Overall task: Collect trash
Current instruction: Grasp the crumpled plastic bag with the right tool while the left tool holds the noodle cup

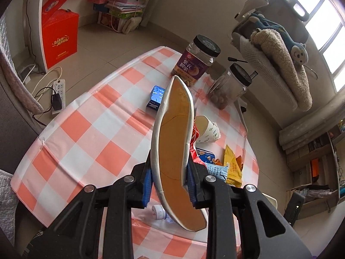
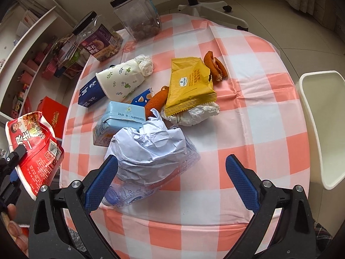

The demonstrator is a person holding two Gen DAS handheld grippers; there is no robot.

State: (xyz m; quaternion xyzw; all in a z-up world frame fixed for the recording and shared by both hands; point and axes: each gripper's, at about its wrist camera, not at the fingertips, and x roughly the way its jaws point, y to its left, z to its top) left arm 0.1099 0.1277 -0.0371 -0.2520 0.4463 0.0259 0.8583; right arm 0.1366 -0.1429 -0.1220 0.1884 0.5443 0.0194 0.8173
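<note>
The left gripper [image 1: 170,179] is clenched on a red snack bag [image 2: 35,151], lifted clear of the checked table [image 2: 248,116] at its left edge. The right gripper [image 2: 171,179] hangs released over a crushed clear bottle [image 2: 151,185] with crumpled paper [image 2: 148,146] on it, the jaws standing either side without pressing. More litter lies beyond: a yellow wrapper [image 2: 190,86], a paper cup [image 2: 120,82], a blue carton [image 2: 118,123]. The step in hand looks like picking up; next the right gripper should lower and close on the bottle, while the bag needs carrying to the white bin [image 2: 321,127] at the right.

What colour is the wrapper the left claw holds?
Red with white edging, shown best in the right wrist view.
</note>
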